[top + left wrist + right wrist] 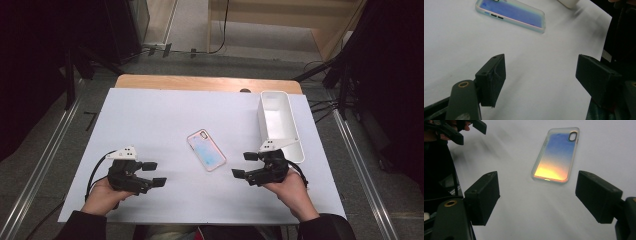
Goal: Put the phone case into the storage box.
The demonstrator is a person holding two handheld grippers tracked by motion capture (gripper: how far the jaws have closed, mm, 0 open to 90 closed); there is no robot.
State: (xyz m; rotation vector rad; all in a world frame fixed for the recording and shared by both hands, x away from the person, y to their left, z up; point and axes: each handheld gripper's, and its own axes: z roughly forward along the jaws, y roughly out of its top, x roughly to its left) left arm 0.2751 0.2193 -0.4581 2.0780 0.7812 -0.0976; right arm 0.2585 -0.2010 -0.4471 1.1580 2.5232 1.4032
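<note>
A phone (pixel 206 149) in a clear iridescent case lies back up in the middle of the white table (pixel 150 115). My left gripper (pixel 154 173) rests low at the front left, held in a hand, jaws open and empty, pointing toward the phone (pixel 511 14). My right gripper (pixel 244 164) sits at the front right, just right of the phone (pixel 556 155), jaws open with nothing between them. The left gripper (pixel 461 130) also appears far off in the right gripper view.
A white rectangular bin (pixel 279 122) stands at the table's right side, just behind my right gripper. The table's wooden far edge (pixel 200 82) shows beyond the white sheet. Dark stands and cables flank the table on the floor.
</note>
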